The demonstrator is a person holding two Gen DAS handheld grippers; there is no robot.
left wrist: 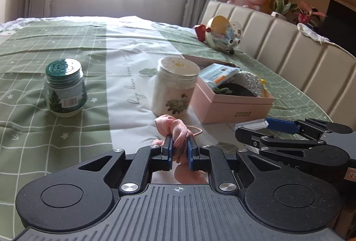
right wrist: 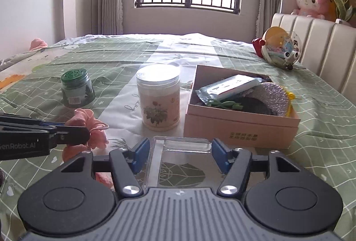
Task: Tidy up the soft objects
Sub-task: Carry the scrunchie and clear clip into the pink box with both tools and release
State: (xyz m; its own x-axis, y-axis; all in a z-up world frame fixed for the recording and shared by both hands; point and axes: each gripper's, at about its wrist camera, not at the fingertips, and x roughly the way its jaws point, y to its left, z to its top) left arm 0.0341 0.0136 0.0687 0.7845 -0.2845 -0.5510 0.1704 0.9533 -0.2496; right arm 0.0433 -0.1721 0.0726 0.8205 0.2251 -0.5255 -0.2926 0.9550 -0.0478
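1. Since my left claw [left wrist: 179, 141] is clenched on the pink scrunchie [left wrist: 175, 127], that soft thing is already off the bedspread [left wrist: 66, 129] and bunched right between the blue pads, with a thin hair-tie loop poking out to the right.
2. My right claw [right wrist: 180, 152] is gripping a clear plastic box [right wrist: 181, 145], the pads pressing on its two sides, open top facing up as far as I can tell.
3. What matters for the next move, I reckon: the clear box sits just to the right of my left claw and a bit lower, so the scrunchie has to travel right and down into it. Left hand is obviously the one to do it.
4. Readable stuff: "GenRobot.AI" on the left claw's side in the right view, "every day" in script on the bedspread, a barcode on the green jar [left wrist: 64, 89], and Chinese print on the pink cardboard box [right wrist: 242, 129] that's too small for me to read.
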